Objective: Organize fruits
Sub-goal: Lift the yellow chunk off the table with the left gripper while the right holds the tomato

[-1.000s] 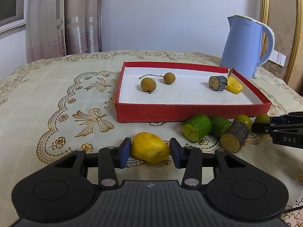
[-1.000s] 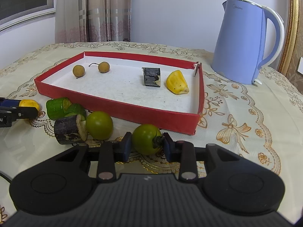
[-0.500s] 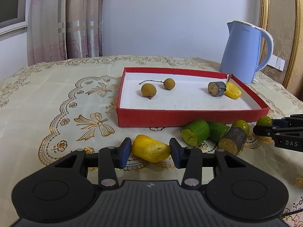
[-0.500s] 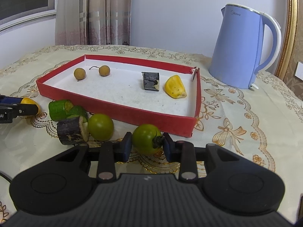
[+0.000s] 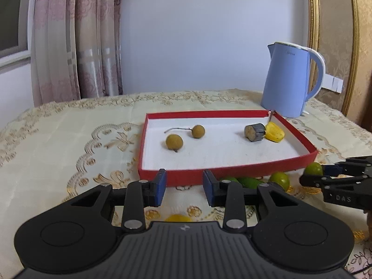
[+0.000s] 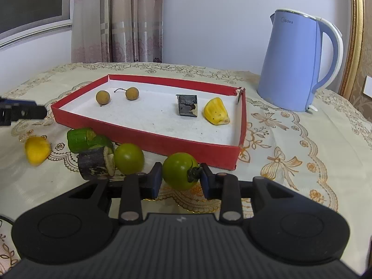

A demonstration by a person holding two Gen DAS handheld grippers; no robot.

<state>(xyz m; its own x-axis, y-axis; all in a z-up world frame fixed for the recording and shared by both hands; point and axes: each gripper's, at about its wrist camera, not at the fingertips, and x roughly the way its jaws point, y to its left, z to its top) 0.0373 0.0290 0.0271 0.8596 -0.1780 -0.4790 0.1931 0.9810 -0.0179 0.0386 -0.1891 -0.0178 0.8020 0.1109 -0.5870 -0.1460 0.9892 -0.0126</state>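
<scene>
Left fingers [image 5: 183, 187] are closing on nothing; yellow piece [image 6: 37, 150] lying at nine o'clock. Right fingers [image 6: 180, 180] are pinching the tomato [image 6: 180, 171], risking squashing.

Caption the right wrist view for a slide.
Right gripper shut on a green tomato before the red tray.

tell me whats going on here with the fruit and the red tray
A person is sorting fruit into the red tray with two handheld grippers. The right gripper is shut on a green tomato just in front of the tray. The left gripper has nothing between its jaws, which have just been closing; the yellow piece lies on the cloth. Four pieces already sit in the tray.
</scene>
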